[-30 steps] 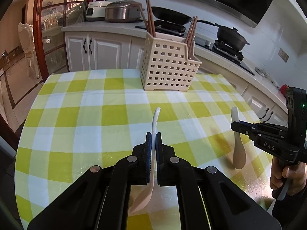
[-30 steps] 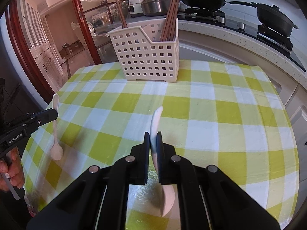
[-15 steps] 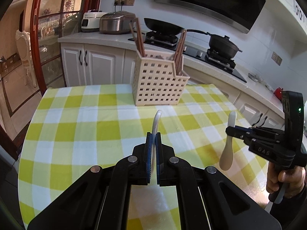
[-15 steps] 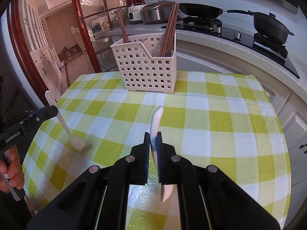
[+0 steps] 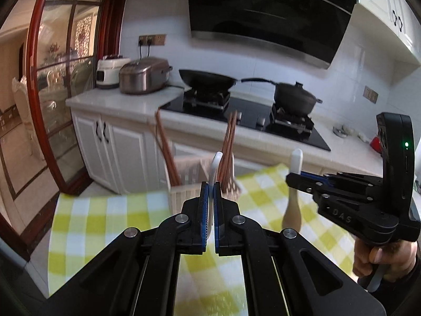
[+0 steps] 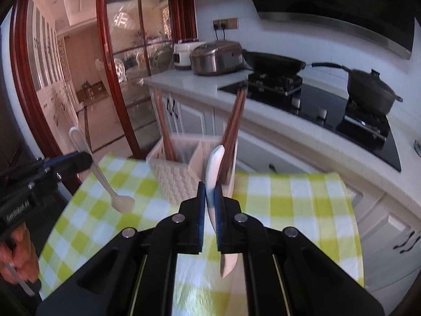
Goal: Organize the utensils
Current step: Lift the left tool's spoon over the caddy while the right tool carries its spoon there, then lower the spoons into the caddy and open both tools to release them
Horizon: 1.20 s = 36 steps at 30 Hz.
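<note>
Each gripper holds a white ceramic spoon in the air above the checked tablecloth. My left gripper is shut on its spoon, handle pointing up and away; from the right wrist view this gripper holds the spoon with its bowl hanging down. My right gripper is shut on the other spoon, whose bowl shows below the jaws. In the left wrist view that gripper stands at the right with its spoon. A cream slotted utensil basket with brown chopsticks stands just beyond both grippers.
The yellow-and-white checked table ends just behind the basket. Beyond it runs a kitchen counter with rice cookers, a wok and a black pot on a hob. A hand grips the right tool.
Both grippers rose well above the table with their spoons and moved closer to the basket. The views now look over the basket toward the counter.
</note>
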Available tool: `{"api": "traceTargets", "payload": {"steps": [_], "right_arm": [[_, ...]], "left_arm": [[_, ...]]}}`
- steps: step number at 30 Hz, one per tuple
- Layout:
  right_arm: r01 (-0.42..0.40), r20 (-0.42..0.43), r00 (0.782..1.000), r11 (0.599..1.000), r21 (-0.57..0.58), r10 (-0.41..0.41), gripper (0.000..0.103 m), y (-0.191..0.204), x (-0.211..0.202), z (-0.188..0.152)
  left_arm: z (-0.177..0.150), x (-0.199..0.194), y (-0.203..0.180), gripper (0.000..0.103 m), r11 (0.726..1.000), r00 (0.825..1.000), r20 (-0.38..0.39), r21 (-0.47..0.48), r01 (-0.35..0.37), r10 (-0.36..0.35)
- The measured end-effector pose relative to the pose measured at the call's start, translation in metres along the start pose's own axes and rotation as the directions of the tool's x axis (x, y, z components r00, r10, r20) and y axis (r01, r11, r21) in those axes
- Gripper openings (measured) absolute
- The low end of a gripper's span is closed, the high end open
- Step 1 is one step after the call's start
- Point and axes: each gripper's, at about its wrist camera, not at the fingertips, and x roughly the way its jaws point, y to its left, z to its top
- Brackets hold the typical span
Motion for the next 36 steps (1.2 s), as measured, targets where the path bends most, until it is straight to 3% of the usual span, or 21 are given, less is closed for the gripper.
{"api": "traceTargets", "payload": {"steps": [6,12,26,36], "right_arm": [[-0.014,0.031,0.999,0.999,0.029,0.013,0.007,-0.002,0.024,0.041],[-0.014,0.042,0.999,0.999,0.047,0.012,0.007,-0.005,0.051,0.062],[-0.015,0.007,1.000,0.998,0.062,0.015,0.007,-0.012,0.107,0.064],[-0.015,-0.001,1.000,0.999,0.047,0.015,0.007,-0.008,0.118,0.054]], "left_arm": [[0.046,0.028,0.002,0.002,1.000,1.000,0.019,-0.007,0.003,-0.002],[0.067,0.051,0.007,0.002,1.000,1.000,0.026,-0.022,0.008,-0.007],[0.061,0.106,0.024,0.002,0.998,0.999,-0.036,-0.055,0.013,-0.015],[0.045,0.128,0.032,0.002,0.997,0.996,-0.084,-0.077,0.008,-0.015]]}}
